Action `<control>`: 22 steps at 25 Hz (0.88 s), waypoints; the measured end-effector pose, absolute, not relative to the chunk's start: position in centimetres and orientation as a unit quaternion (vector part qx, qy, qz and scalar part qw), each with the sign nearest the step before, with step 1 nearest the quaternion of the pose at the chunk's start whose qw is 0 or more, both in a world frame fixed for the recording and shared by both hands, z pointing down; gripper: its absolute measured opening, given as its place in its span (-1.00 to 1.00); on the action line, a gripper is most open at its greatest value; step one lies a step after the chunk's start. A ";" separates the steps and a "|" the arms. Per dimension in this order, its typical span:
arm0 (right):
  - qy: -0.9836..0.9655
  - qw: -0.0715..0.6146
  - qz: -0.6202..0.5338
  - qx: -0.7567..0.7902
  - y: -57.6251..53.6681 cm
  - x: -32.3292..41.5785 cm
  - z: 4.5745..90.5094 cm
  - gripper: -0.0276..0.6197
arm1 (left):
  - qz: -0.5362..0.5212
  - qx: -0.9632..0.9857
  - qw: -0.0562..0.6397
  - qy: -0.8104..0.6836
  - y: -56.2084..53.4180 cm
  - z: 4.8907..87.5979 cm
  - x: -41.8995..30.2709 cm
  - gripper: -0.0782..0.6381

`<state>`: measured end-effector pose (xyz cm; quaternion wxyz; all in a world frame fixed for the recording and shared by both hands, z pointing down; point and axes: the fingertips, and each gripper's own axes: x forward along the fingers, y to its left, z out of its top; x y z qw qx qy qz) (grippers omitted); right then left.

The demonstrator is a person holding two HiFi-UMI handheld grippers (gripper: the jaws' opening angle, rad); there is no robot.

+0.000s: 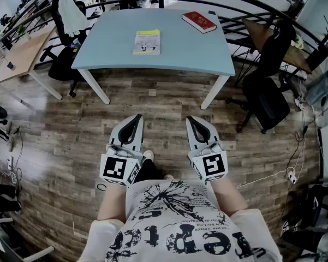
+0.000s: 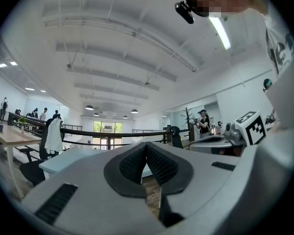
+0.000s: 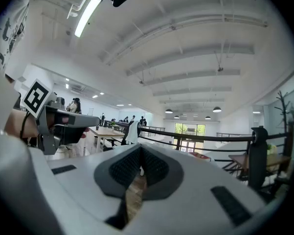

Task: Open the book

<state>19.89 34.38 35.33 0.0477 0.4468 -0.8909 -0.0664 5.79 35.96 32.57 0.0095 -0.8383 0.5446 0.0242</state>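
Note:
A light-blue table [image 1: 174, 51] stands ahead of me on the wooden floor. On it lies a closed book with a yellow and white cover [image 1: 147, 41], left of the middle. A closed red book [image 1: 199, 21] lies near the far right corner. My left gripper [image 1: 135, 117] and right gripper [image 1: 193, 119] are held level close to my body, well short of the table's front edge. In the left gripper view the pads [image 2: 159, 163] meet at the tip with nothing between them. The right gripper's pads [image 3: 154, 168] meet the same way and hold nothing.
A black railing [image 1: 251, 1] runs behind the table. A black office chair [image 1: 264, 97] stands to the table's right, and another chair [image 1: 63, 64] with a white garment on it to the left. A wooden desk [image 1: 19, 56] is further left. Cables [image 1: 286, 173] lie on the floor at the right.

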 end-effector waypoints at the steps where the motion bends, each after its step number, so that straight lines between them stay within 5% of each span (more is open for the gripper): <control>1: -0.890 0.048 -0.068 0.448 34.3 20.1 35.3 -0.89 | 0.023 -0.838 0.010 0.544 35.9 32.7 5.9 -0.73; 22: -0.887 0.045 -0.045 0.457 28.2 20.1 36.6 -0.89 | 0.008 -0.836 -0.006 0.549 29.9 35.0 5.3 -0.73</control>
